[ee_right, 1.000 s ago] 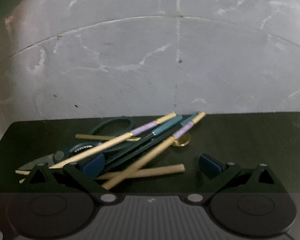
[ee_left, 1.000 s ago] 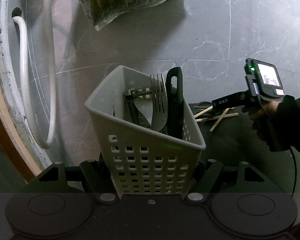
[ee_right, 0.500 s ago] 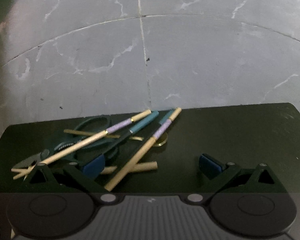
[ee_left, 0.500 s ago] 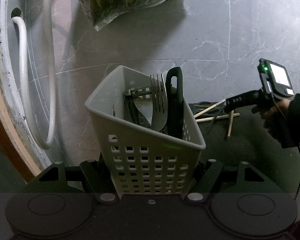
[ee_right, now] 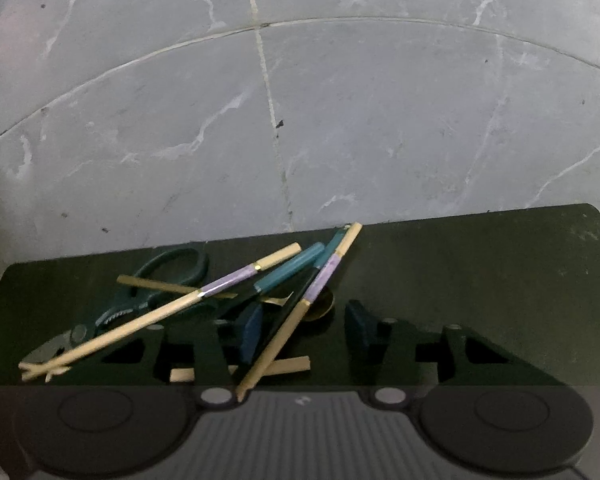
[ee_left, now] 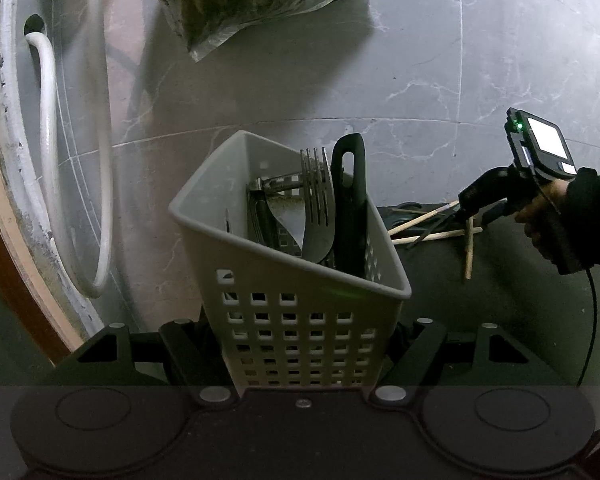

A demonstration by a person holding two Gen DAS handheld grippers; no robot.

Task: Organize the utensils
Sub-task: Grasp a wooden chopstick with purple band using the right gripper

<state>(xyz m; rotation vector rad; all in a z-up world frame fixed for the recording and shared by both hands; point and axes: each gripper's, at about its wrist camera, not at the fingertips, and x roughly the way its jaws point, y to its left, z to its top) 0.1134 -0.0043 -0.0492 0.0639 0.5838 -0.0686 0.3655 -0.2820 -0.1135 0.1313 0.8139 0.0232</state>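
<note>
Two tongs: left (ee_left: 300,344) gripping basket (ee_left: 300,312), right (ee_right: 306,332) around chopstick (ee_right: 296,316).

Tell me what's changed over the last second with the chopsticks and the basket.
The right tongs have narrowed around a purple-banded chopstick, one pad against it, not yet clamped; its near end now hangs over the tray edge. The left tongs still grip the grey basket, its fork unmoved.

Home kitchen corner: grey marble-look tiles (ee_right: 380,128), white hose (ee_left: 48,120), perforated cutlery caddy (ee_left: 300,320) with fork (ee_left: 318,208).
</note>
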